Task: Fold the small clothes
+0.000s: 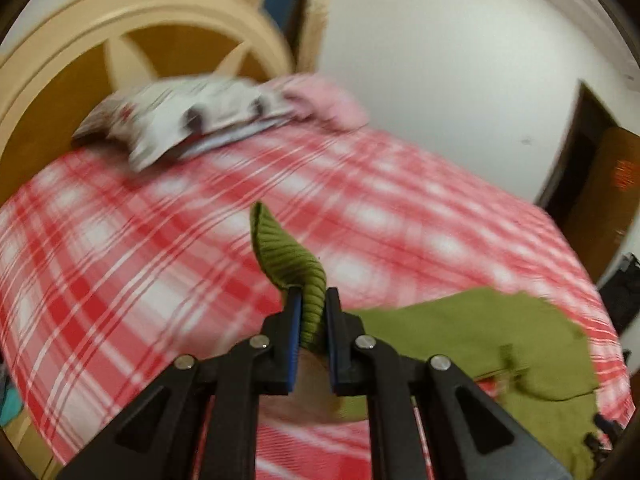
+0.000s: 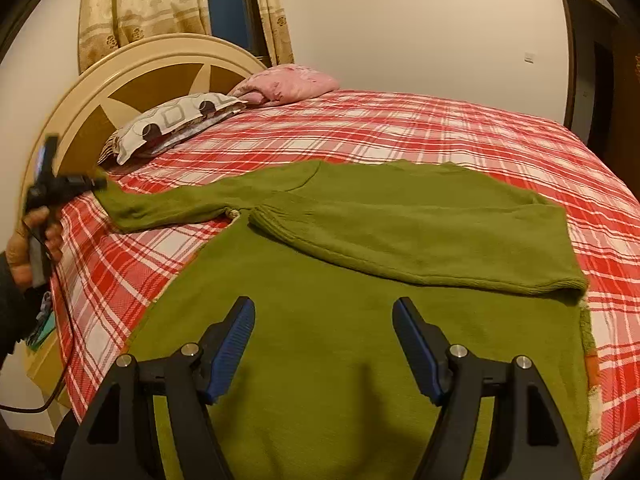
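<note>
On bed [image 2: 400, 128], L fingers [image 1: 311, 300] clamp green sweater [image 2: 340, 340] cuff; R fingers [image 2: 324, 312] wide.

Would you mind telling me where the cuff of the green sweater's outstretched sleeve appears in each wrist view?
Left wrist view: the sleeve cuff sits at centre, pinched in the left gripper.
Right wrist view: the cuff is at the far left edge, at the left gripper's tips.
Shared landmark: the patterned pillow by the headboard.
</note>
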Demonstrator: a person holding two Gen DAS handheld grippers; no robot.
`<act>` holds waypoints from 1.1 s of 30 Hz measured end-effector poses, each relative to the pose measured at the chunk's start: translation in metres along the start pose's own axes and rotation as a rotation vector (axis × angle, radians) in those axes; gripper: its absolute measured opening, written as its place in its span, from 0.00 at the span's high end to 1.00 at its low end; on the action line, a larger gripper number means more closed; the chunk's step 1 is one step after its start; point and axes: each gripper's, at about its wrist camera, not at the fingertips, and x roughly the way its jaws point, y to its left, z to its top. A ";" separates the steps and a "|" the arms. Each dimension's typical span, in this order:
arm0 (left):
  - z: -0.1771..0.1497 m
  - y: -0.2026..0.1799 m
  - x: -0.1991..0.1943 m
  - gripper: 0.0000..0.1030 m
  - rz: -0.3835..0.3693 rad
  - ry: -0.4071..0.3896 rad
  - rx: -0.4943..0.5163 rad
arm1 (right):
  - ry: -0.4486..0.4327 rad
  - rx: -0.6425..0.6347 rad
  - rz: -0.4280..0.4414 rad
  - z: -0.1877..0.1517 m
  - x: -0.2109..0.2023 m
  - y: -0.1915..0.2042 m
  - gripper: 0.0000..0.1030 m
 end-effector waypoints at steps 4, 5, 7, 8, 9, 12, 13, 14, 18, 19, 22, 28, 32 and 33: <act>0.021 -0.054 -0.017 0.89 -0.102 -0.053 0.062 | -0.017 0.029 -0.021 -0.001 -0.009 -0.014 0.30; 0.026 -0.072 -0.021 0.89 -0.124 -0.068 0.080 | -0.025 0.040 -0.023 -0.001 -0.012 -0.018 0.30; 0.032 -0.096 -0.025 0.89 -0.172 -0.075 0.101 | -0.037 0.057 -0.029 -0.002 -0.019 -0.025 0.30; 0.035 -0.108 -0.027 0.89 -0.191 -0.082 0.111 | -0.042 0.063 -0.033 -0.002 -0.022 -0.028 0.30; 0.038 -0.124 -0.029 0.89 -0.216 -0.089 0.128 | -0.048 0.069 -0.039 -0.003 -0.026 -0.032 0.30; 0.043 -0.166 -0.034 0.89 -0.286 -0.097 0.169 | -0.061 0.087 -0.053 -0.006 -0.036 -0.043 0.30; 0.043 -0.178 -0.034 0.89 -0.304 -0.097 0.182 | -0.064 0.093 -0.056 -0.007 -0.039 -0.047 0.30; 0.042 -0.196 -0.032 0.89 -0.326 -0.094 0.201 | -0.067 0.100 -0.061 -0.008 -0.041 -0.052 0.30; 0.032 -0.245 -0.019 0.89 -0.376 -0.059 0.246 | -0.082 0.134 -0.080 -0.014 -0.053 -0.069 0.30; 0.027 -0.260 -0.013 0.89 -0.393 -0.042 0.254 | -0.084 0.142 -0.083 -0.015 -0.056 -0.073 0.30; 0.011 -0.298 -0.002 0.89 -0.442 0.007 0.272 | -0.086 0.155 -0.101 -0.022 -0.065 -0.084 0.30; -0.029 -0.364 0.019 0.89 -0.499 0.080 0.348 | -0.098 0.208 -0.134 -0.034 -0.078 -0.110 0.30; -0.066 -0.406 0.044 0.89 -0.511 0.159 0.407 | -0.091 0.259 -0.159 -0.043 -0.082 -0.130 0.30; -0.074 -0.413 0.048 0.89 -0.510 0.172 0.421 | -0.092 0.269 -0.164 -0.045 -0.083 -0.134 0.30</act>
